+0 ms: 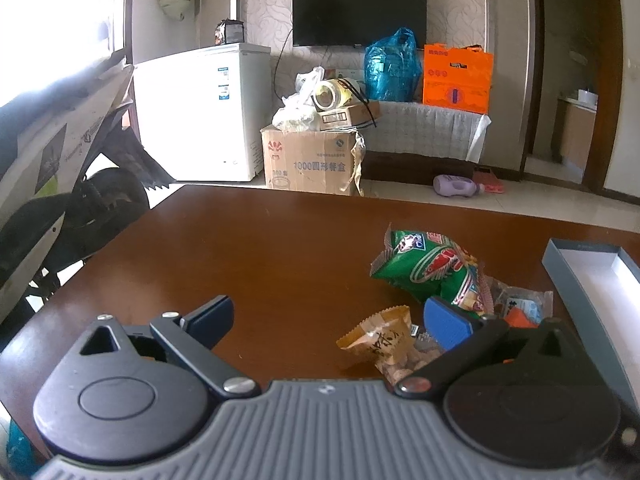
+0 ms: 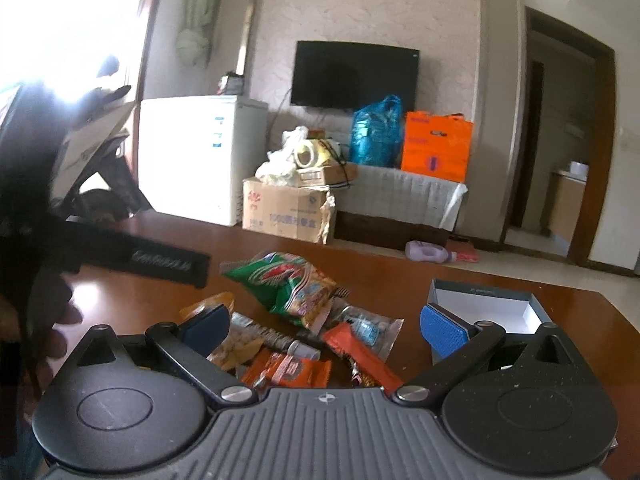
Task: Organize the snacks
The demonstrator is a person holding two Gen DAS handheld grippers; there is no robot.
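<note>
A pile of snack packets lies on the brown table [image 1: 260, 240]. A large green bag [image 1: 430, 266] [image 2: 290, 280] tops it, and a tan packet [image 1: 386, 340] lies nearest my left gripper [image 1: 330, 320], which is open with only bare table between its fingers. In the right wrist view, orange packets [image 2: 290, 372] [image 2: 362, 354] and a clear blue-printed wrapper [image 2: 368, 328] lie between the fingers of my right gripper [image 2: 326, 328], also open and holding nothing. An open grey box with a white inside [image 2: 486, 306] [image 1: 596, 280] stands to the right of the pile.
The other gripper's black body [image 2: 132, 252] and a hand [image 2: 48, 320] fill the left of the right wrist view. Beyond the table: a scooter [image 1: 60, 168], a white chest freezer [image 1: 200, 112], a cardboard carton [image 1: 310, 162], a covered cabinet [image 1: 424, 128], a purple bottle [image 1: 458, 186] on the floor.
</note>
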